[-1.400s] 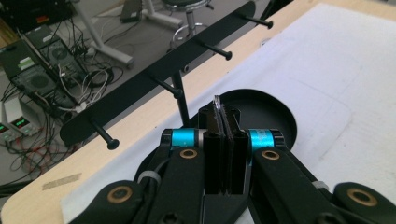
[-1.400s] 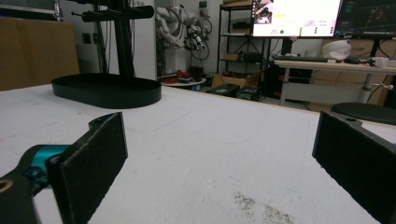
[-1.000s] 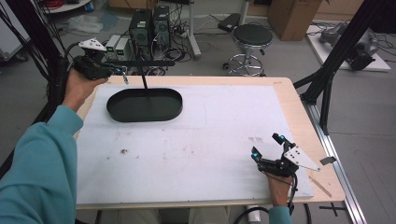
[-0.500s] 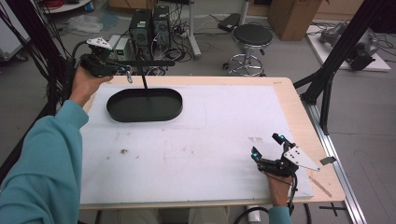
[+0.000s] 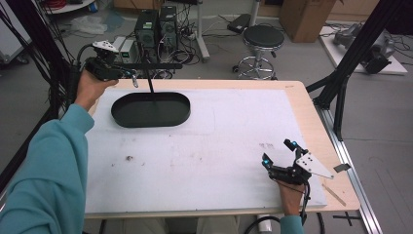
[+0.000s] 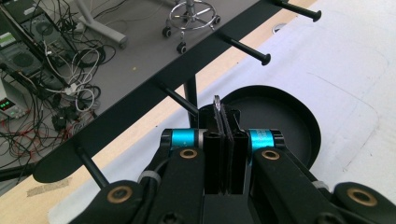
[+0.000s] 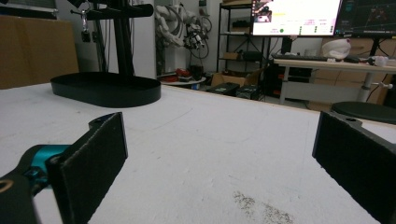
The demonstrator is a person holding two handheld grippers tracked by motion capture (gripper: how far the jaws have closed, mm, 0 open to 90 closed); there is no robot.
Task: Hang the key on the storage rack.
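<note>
A black stand has an oval tray base, an upright post and a horizontal bar with several pegs. My left gripper is at the bar's left end above the table's far left corner, shut on a thin metal piece. That piece sits just in front of a peg on the bar. Beyond the jaws lies the tray. My right gripper rests open near the table's front right corner, nothing between its pads. It looks across at the tray.
A white mat covers the wooden table. A thin wooden stick lies at the right edge. Behind the table stand a stool, computer boxes and cables. A black frame leg rises by the right side.
My left gripper has shifted a little to the right along the bar with the metal piece. The right gripper has stayed put.
</note>
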